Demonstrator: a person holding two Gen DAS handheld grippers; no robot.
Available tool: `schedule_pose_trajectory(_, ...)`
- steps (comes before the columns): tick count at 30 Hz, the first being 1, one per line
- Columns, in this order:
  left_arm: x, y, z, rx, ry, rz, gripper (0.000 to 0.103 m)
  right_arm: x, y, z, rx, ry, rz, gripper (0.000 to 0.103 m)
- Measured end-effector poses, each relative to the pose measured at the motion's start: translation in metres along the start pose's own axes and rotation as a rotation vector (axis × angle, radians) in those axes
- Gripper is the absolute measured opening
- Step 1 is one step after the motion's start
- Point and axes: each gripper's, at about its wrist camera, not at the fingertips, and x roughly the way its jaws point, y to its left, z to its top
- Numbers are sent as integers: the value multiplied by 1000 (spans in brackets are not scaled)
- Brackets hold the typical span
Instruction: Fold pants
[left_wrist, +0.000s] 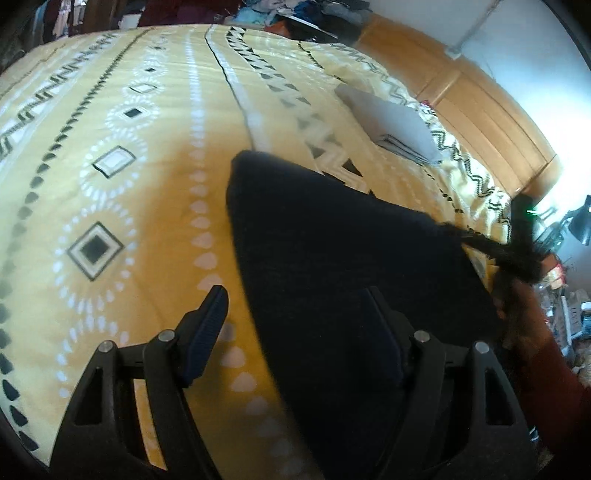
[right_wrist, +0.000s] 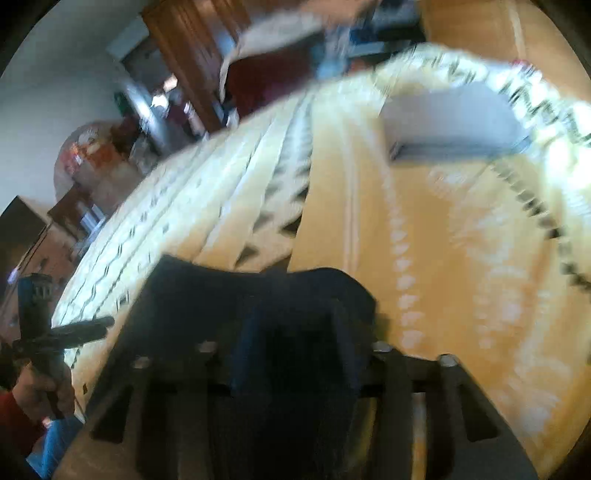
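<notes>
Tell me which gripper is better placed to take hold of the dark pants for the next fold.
Right, probably. The right gripper sits directly over the dark pants, cloth between its fingers. The left gripper is open beside the pants' edge, over the yellow bedspread.

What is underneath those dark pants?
The dark pants lie on a bed with a yellow patterned bedspread; its diamonds and dotted lines run up to the cloth's edge. Whatever lies directly beneath the pants is covered, so I cannot tell if anything besides bedspread is there.
</notes>
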Motion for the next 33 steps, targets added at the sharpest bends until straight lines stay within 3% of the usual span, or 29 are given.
schedule_pose_trajectory(2, -3, 2, -2, -6, -4, -17, 74, 12, -25, 6, 86, 42, 8, 54)
schedule_pose_trajectory(3, -5, 2, -4, -9, -6, -23, 75, -3, -35, 9, 163, 3, -10, 56)
schedule_pose_trajectory(6, -2, 9, -6, -31, 10, -48, 75, -49, -24, 10, 153, -112, -58, 58)
schedule_pose_trajectory(9, 6, 18, -7, -56, 41, -97, 75, -53, -16, -5, 174, -21, -60, 64)
schedule_pose_trajectory(13, 28, 21, -5, -60, 108, -160, 75, -30, -14, -30, 198, 157, 43, 65)
schedule_pose_trajectory(19, 49, -1, 1, 15, 96, -39, 75, 5, -21, -38, 220, 210, 179, 70)
schedule_pose_trajectory(23, 53, -13, -1, 65, 65, 58, 76, 13, -17, -37, 172, 217, 176, 70)
schedule_pose_trajectory(33, 56, -10, -1, 60, 46, 76, 76, 18, -16, -36, 135, 257, 179, 72)
